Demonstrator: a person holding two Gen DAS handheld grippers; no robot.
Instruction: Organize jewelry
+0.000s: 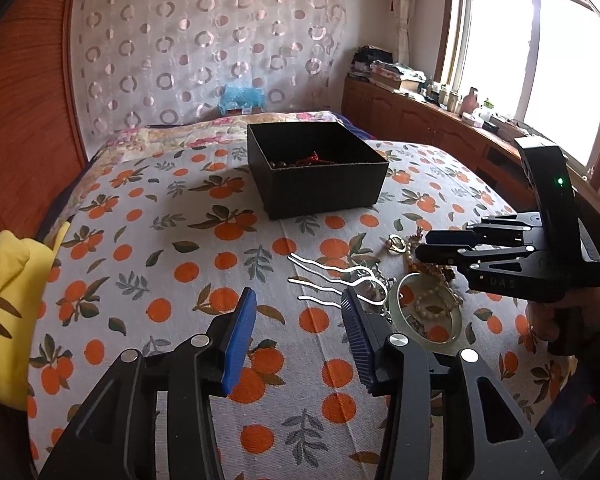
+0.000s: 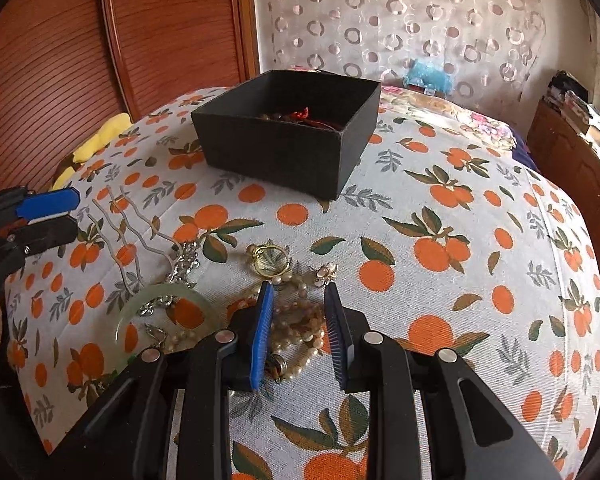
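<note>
A silver wavy hair fork [image 1: 298,279] lies on the orange-print bedspread, its prong ends just beyond my left gripper [image 1: 297,294]. That gripper is open and empty, with blue pads. To the right sits a heap of jewelry: a pale green bangle [image 2: 160,292], a pearl necklace [image 2: 300,328], a gold ring [image 2: 270,262], an insect brooch [image 2: 326,272] and a silver chain [image 2: 184,264]. My right gripper [image 2: 298,288] hangs over the pearls, jaws apart, pads not pressing on them. The black box [image 2: 276,156] stands farther back, open, with dark beads and a red cord inside.
A yellow cloth [image 1: 8,312] lies at the bed's left edge beside a wooden wardrobe [image 2: 160,32]. A blue plush toy [image 1: 242,98] sits at the head of the bed. A cluttered wooden counter [image 1: 420,116] runs under the window. A person's hand [image 1: 548,320] holds the right gripper.
</note>
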